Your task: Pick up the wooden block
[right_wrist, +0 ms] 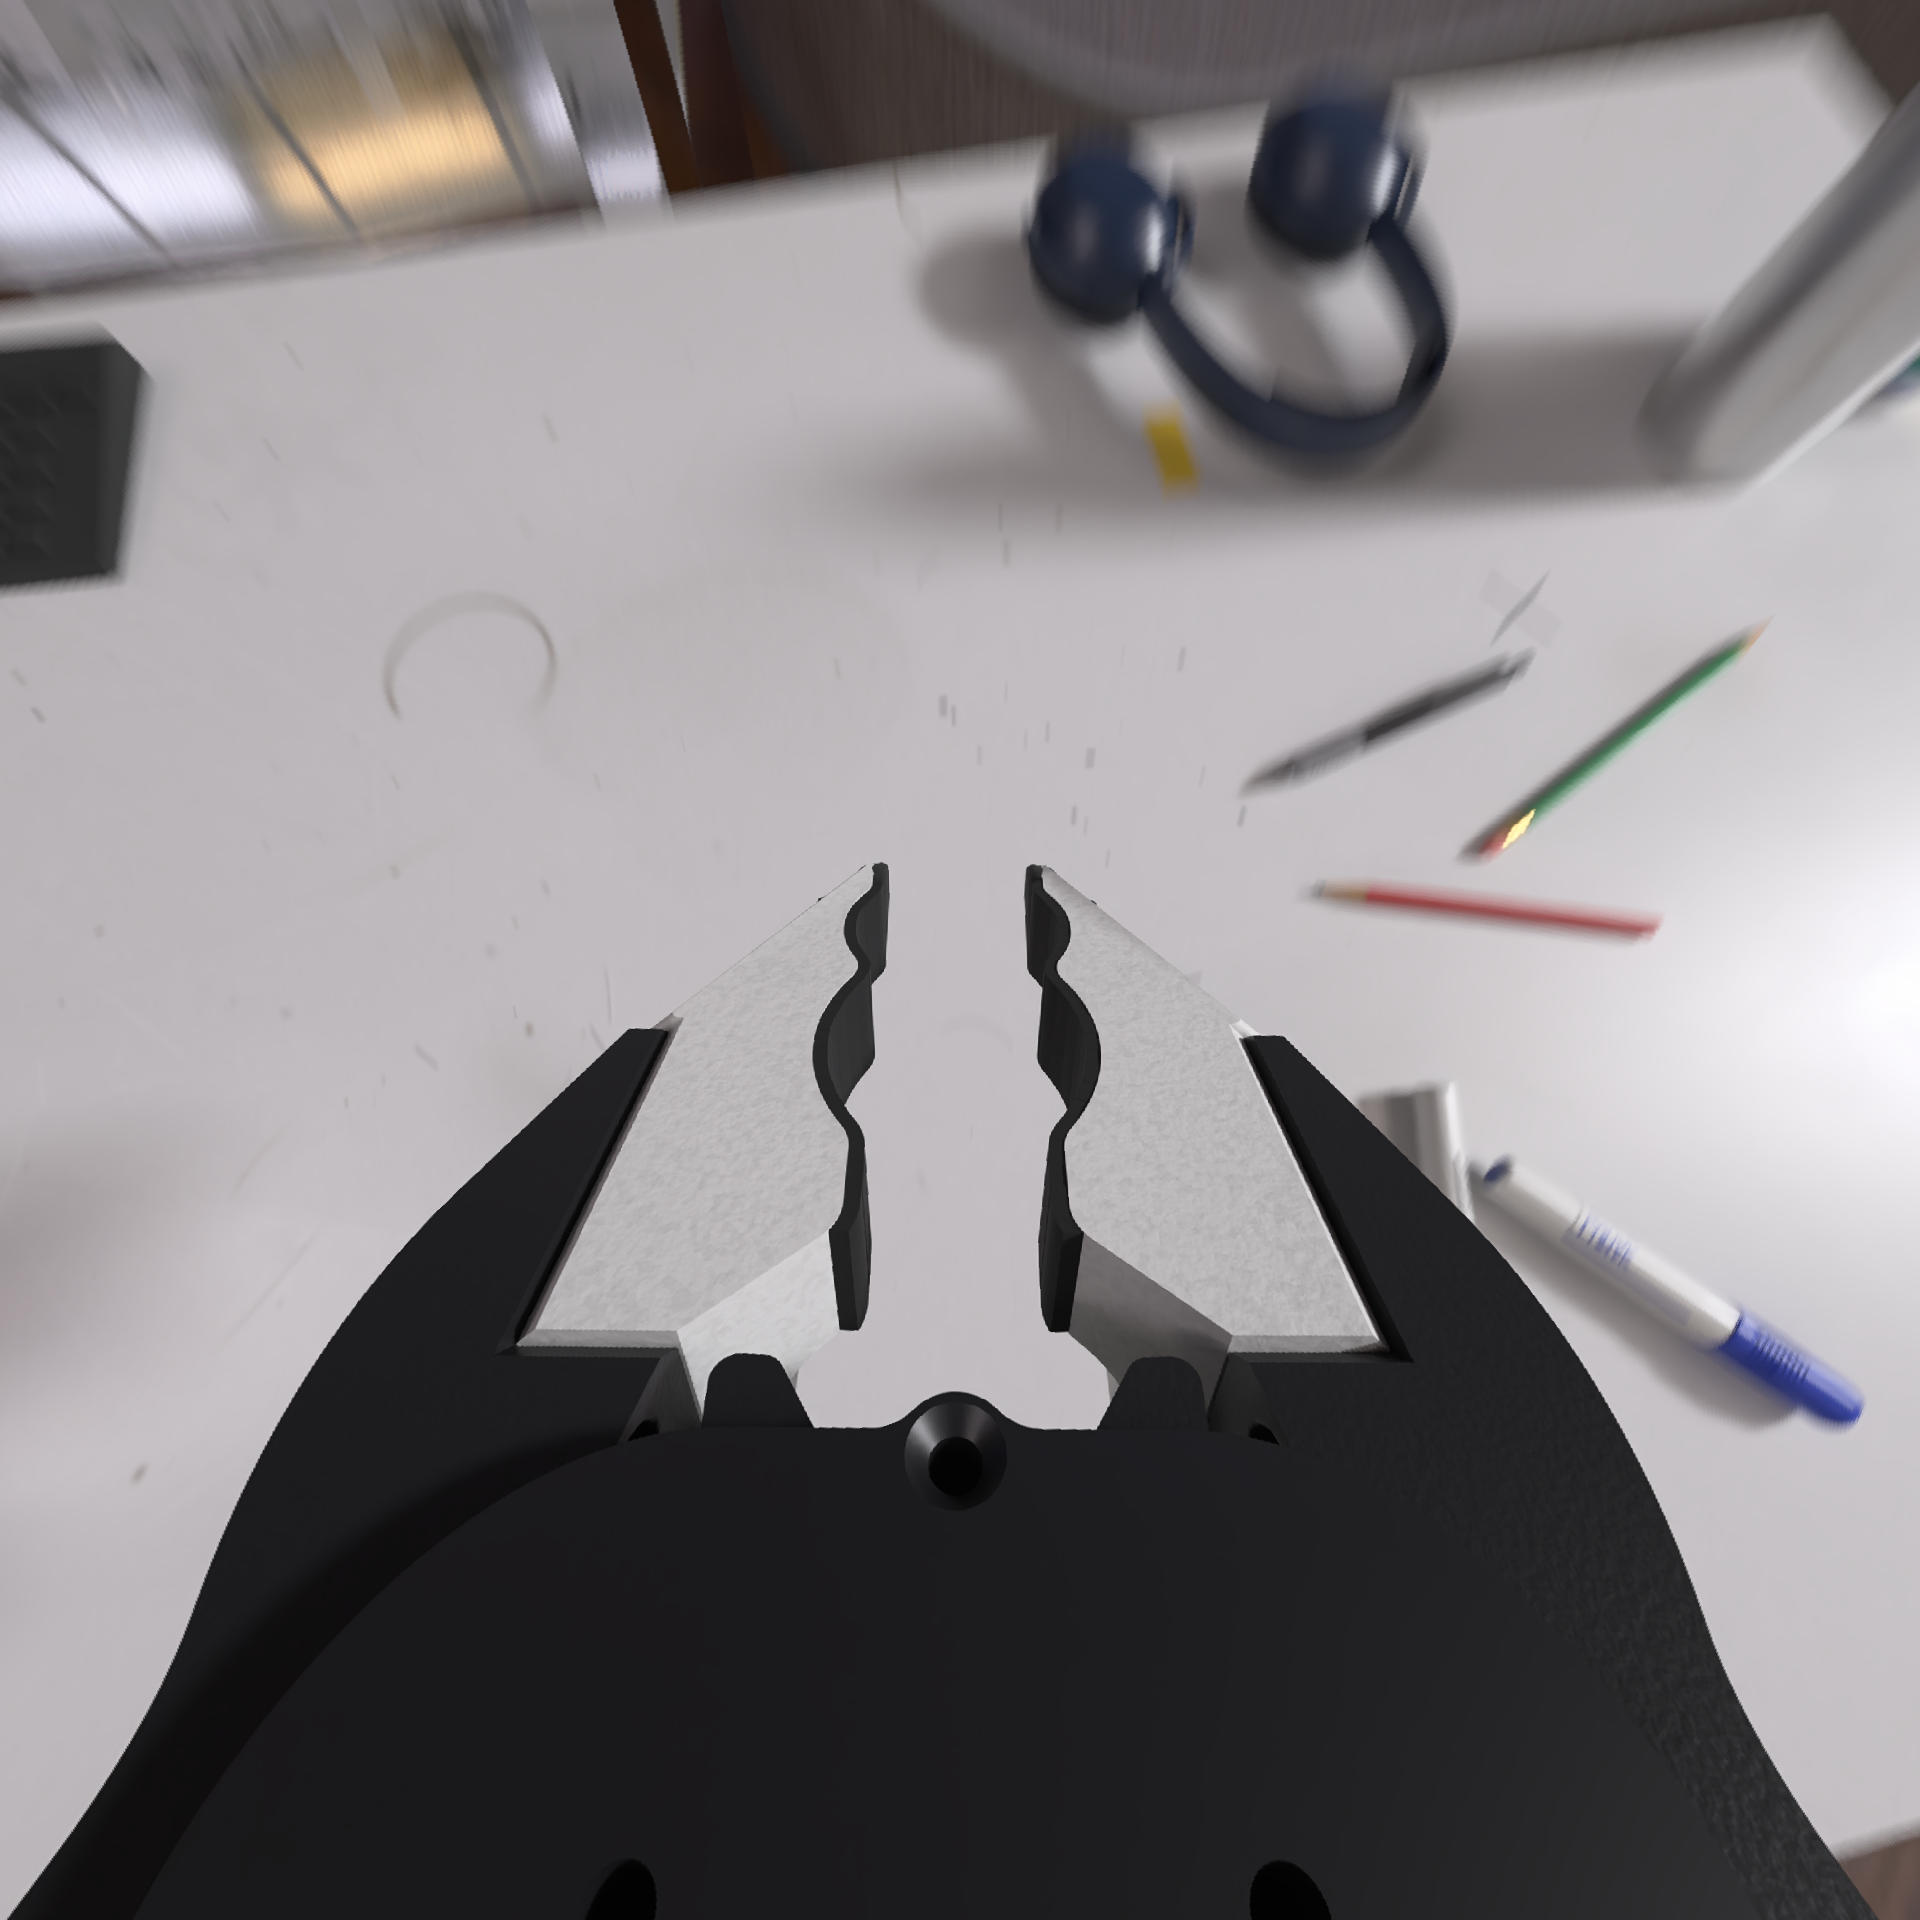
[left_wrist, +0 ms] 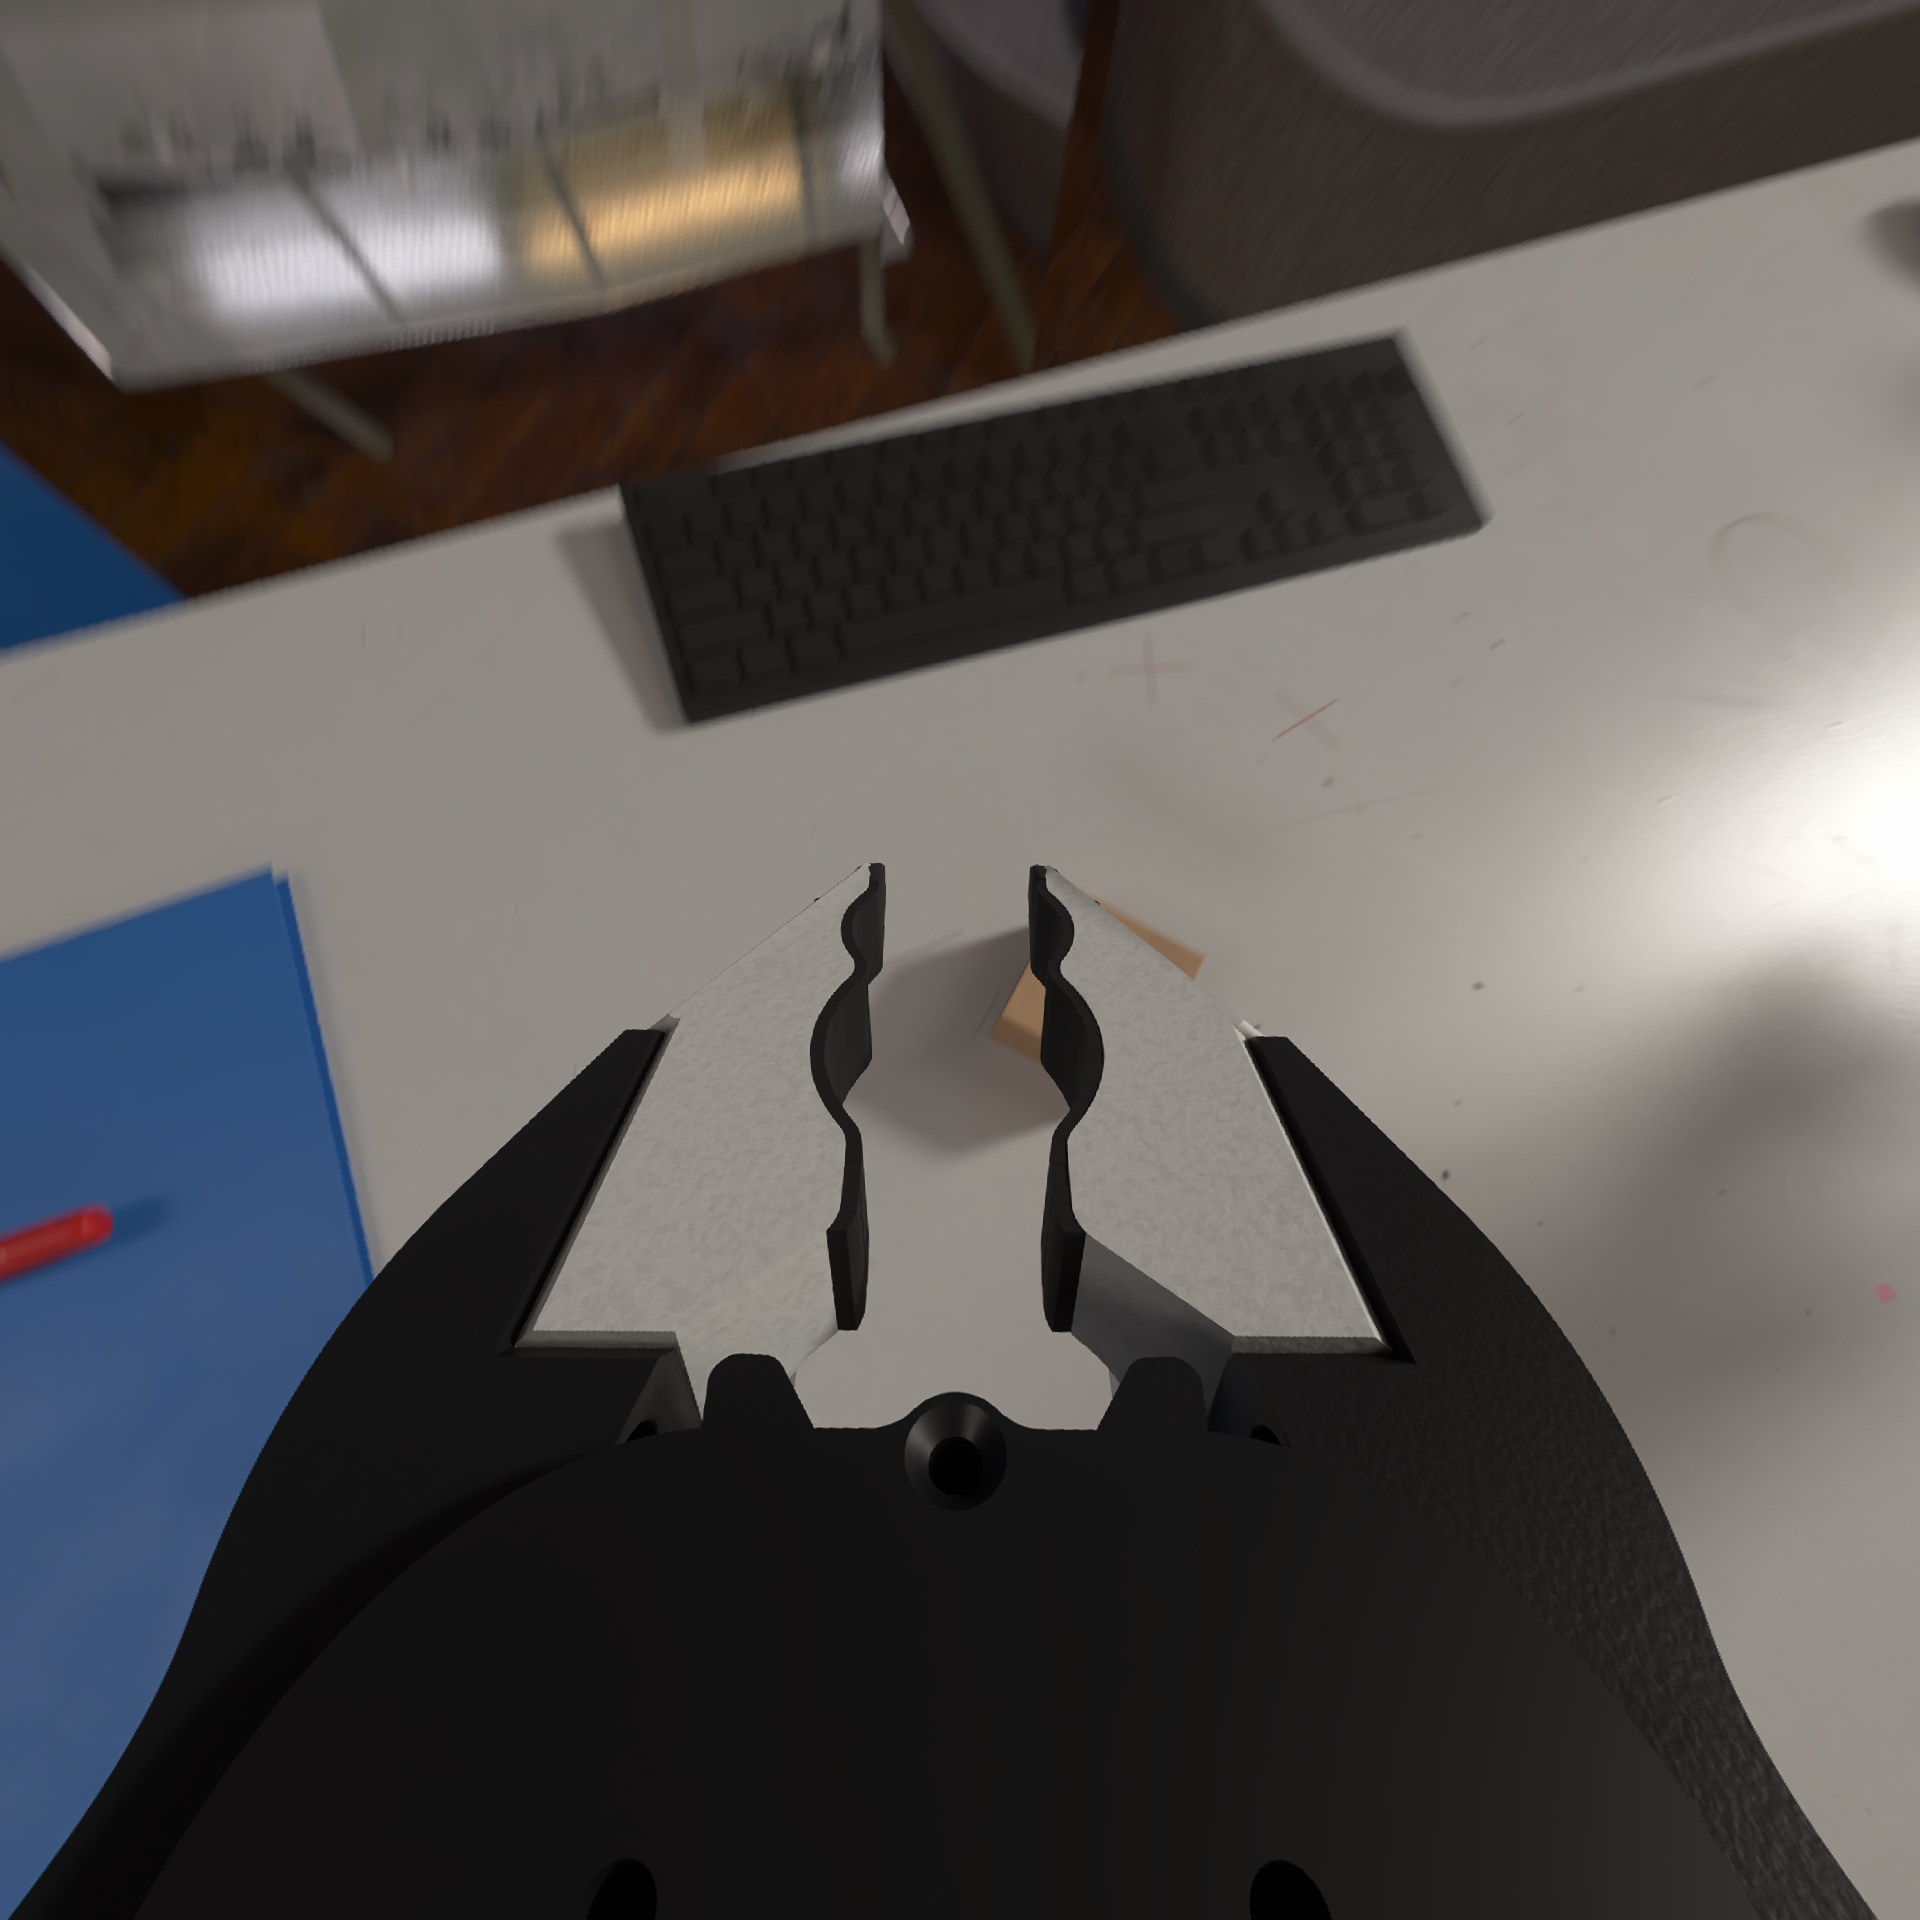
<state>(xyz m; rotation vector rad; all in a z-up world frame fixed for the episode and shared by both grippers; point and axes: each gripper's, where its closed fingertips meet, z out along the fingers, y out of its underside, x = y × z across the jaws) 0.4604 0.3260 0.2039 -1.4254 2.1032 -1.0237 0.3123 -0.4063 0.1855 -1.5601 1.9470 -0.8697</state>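
The wooden block (left_wrist: 1020, 1016) is a small tan block lying on the white desk (left_wrist: 520, 779). My left gripper (left_wrist: 956, 883) is open above it. The block sits under and behind the right finger (left_wrist: 1164, 1122), which hides most of it; one corner shows past the finger's outer edge and one part shows in the gap. Nothing is between the jaws. My right gripper (right_wrist: 956, 883) is open and empty over a bare part of the desk (right_wrist: 675, 520). The block does not show in the right wrist view.
A black keyboard (left_wrist: 1049, 520) lies beyond the block. A blue folder (left_wrist: 156, 1195) with a red pen (left_wrist: 52, 1242) lies at the left. In the right wrist view are dark blue headphones (right_wrist: 1247, 301), a black pen (right_wrist: 1382, 722), a green pencil (right_wrist: 1621, 738), a red pencil (right_wrist: 1486, 909) and a blue marker (right_wrist: 1662, 1288).
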